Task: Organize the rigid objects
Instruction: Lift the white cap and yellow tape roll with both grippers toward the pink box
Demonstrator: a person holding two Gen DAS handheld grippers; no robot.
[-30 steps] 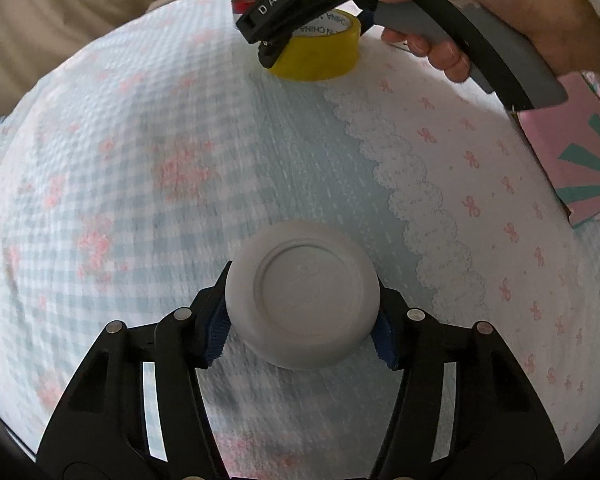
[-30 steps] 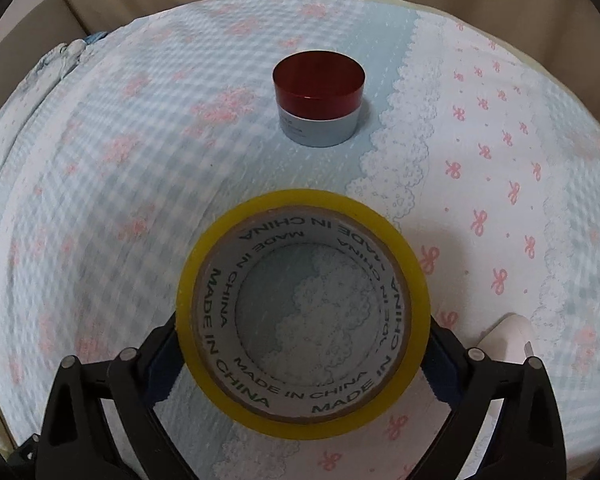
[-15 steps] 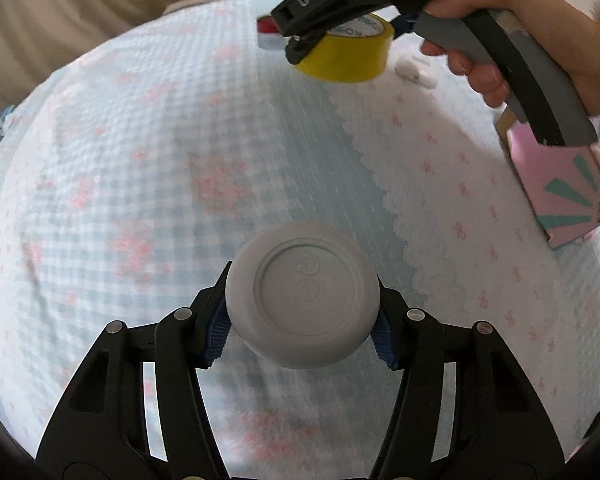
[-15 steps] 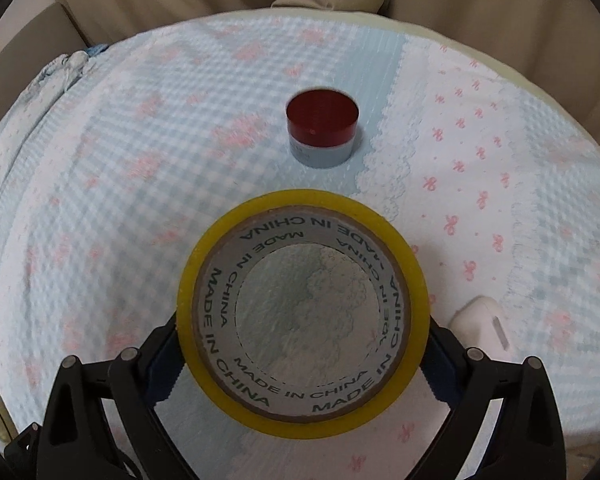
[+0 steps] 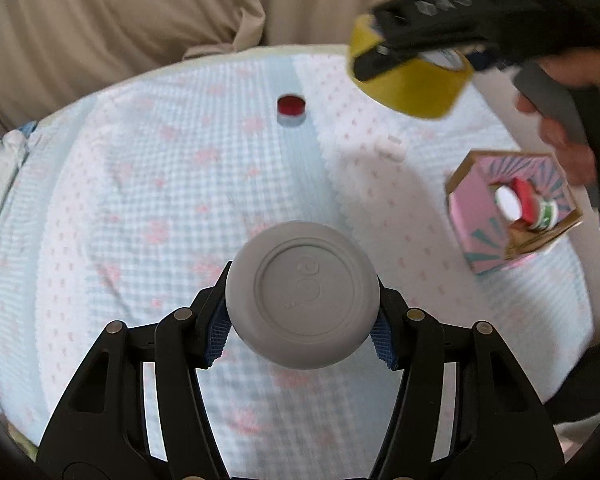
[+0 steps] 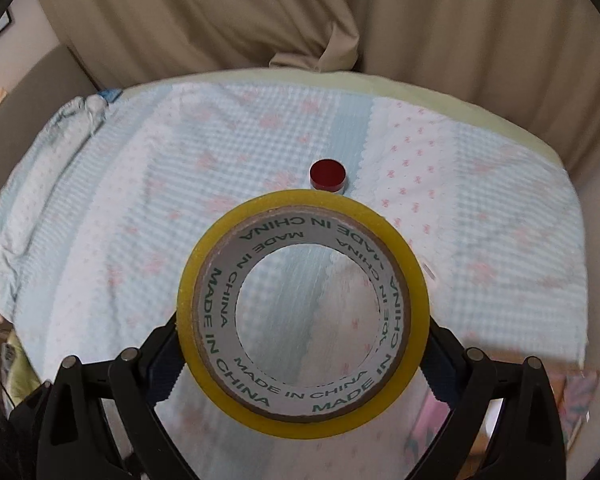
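Observation:
My left gripper point(image 5: 302, 328) is shut on a round grey disc point(image 5: 302, 294) and holds it above the bed. My right gripper point(image 6: 302, 344) is shut on a yellow tape roll point(image 6: 302, 312) printed "MADE IN CHINA"; it also shows in the left wrist view point(image 5: 412, 80), raised high at the upper right. A pink box point(image 5: 512, 212) with an open top lies at the right and holds a red-and-white round item point(image 5: 520, 204). A red-lidded jar point(image 5: 291, 110) stands far back on the bed; it also shows in the right wrist view point(image 6: 328, 176).
A small white object point(image 5: 390, 148) lies on the bedspread point(image 5: 160, 200) between the jar and the box. Beige curtains point(image 6: 260, 12) hang behind the bed. The pink box's corner shows at the lower right of the right wrist view point(image 6: 572, 404).
Both grippers have risen and pulled back from the bed with their loads. The jar looks smaller and farther. The pink box's open top has come into the left wrist view.

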